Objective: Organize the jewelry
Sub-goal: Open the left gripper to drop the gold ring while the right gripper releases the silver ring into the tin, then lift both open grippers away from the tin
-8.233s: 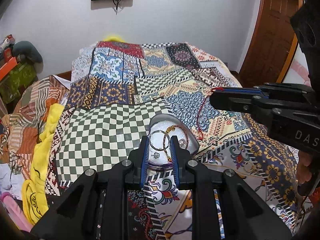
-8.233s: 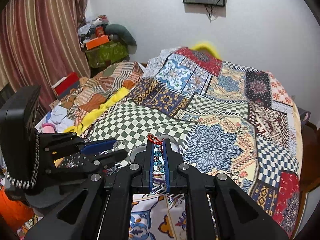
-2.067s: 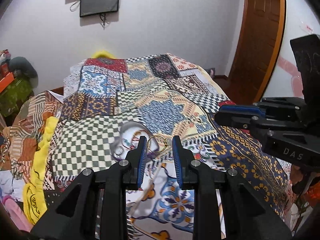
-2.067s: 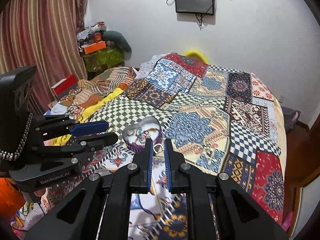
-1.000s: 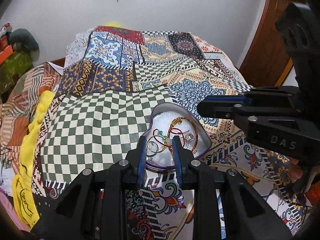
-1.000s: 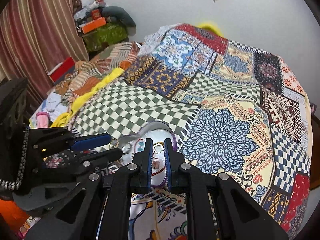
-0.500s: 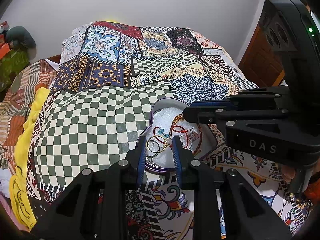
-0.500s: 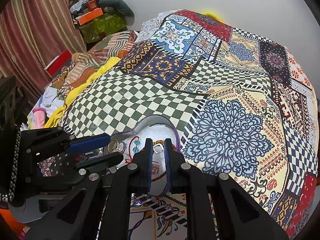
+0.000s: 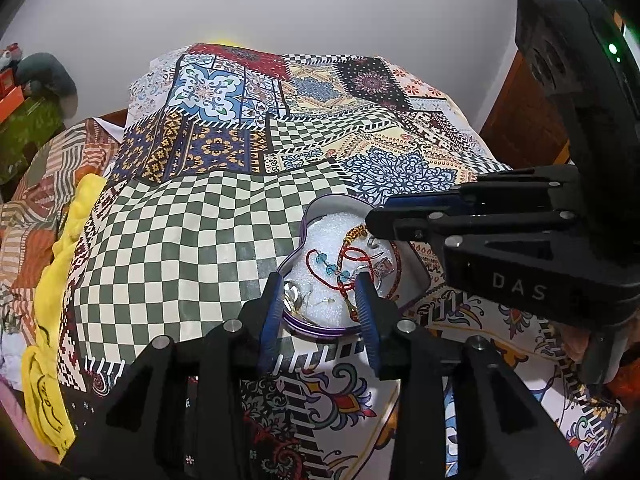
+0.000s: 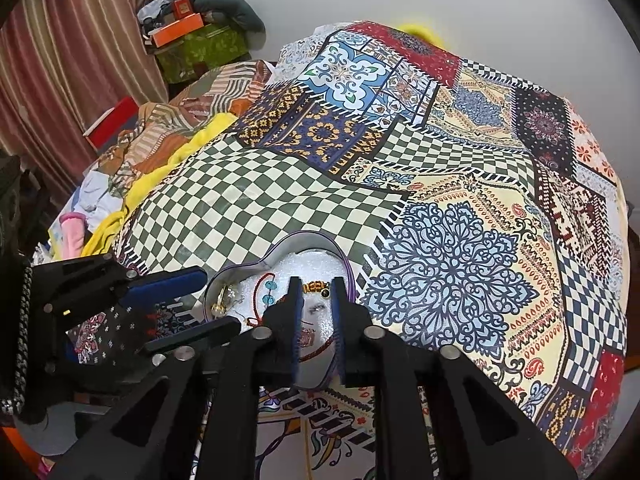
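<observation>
- One heart-shaped tin sat on the patchwork bedspread, right where the green checkered patch met the paisley part, and both grippers were poking down over it.
- Left gripper: jaws were opening, two blue-padded fingers spread over the near end of the tin, nothing pinched between them as far as I could see. Just white foam lining under the gap, with a gold ring lying right beside the left finger.
- Right gripper: jaws were opening too, but with a narrower gap. A small silvery piece lay on the foam below the gap, apparently not gripped.
- Jewelry count in the tin, roughly: one red cord bracelet with turquoise beads, one gold beaded bracelet with a dark bead, the gold ring, the silvery bit, plus one more red cord loop near the front. It was tangled enough that I couldn't swear to the exact number.
- One yellow cloth was bunched along the bed's left edge, beside a striped blanket.
- One orange box sat on a green box by the curtain.
</observation>
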Tool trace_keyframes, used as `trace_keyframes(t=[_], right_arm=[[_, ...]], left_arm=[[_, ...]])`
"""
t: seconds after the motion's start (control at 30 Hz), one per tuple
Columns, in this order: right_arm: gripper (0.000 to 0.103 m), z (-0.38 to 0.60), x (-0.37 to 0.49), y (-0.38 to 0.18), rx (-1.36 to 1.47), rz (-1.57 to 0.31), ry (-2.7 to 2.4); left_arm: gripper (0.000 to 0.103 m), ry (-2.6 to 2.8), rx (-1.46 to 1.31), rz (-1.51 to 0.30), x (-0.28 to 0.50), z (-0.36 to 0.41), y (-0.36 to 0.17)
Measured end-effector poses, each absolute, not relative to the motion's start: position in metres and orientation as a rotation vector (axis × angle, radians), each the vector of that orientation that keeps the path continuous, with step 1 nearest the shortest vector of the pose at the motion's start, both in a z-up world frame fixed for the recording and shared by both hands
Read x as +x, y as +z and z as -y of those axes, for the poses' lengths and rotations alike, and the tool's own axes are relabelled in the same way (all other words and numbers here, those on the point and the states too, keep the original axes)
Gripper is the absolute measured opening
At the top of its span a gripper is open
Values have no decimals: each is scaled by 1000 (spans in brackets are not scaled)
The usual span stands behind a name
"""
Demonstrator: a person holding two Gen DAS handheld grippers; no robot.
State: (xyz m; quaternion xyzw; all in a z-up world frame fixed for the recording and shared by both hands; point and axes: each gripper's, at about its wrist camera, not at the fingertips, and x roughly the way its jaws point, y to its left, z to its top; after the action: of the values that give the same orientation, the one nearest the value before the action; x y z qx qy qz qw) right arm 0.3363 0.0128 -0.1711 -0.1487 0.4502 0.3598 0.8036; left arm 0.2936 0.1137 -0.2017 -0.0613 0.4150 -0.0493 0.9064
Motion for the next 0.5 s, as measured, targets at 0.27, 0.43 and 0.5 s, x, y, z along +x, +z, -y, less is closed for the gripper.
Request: trace_keyframes(t=[0.27,0.43,0.5], right_arm=[[23,-7,321,-155,-326,-918,758],[23,4,301,-131,-321,-856,746],[23,10,292,-117,-310,-823,740]], left_arm=[[36,-71,-135,-817,275,-121,-181],[36,-44,-144,-780,260,-126,-160],[36,-30,-141,-754,251,-125,-148]])
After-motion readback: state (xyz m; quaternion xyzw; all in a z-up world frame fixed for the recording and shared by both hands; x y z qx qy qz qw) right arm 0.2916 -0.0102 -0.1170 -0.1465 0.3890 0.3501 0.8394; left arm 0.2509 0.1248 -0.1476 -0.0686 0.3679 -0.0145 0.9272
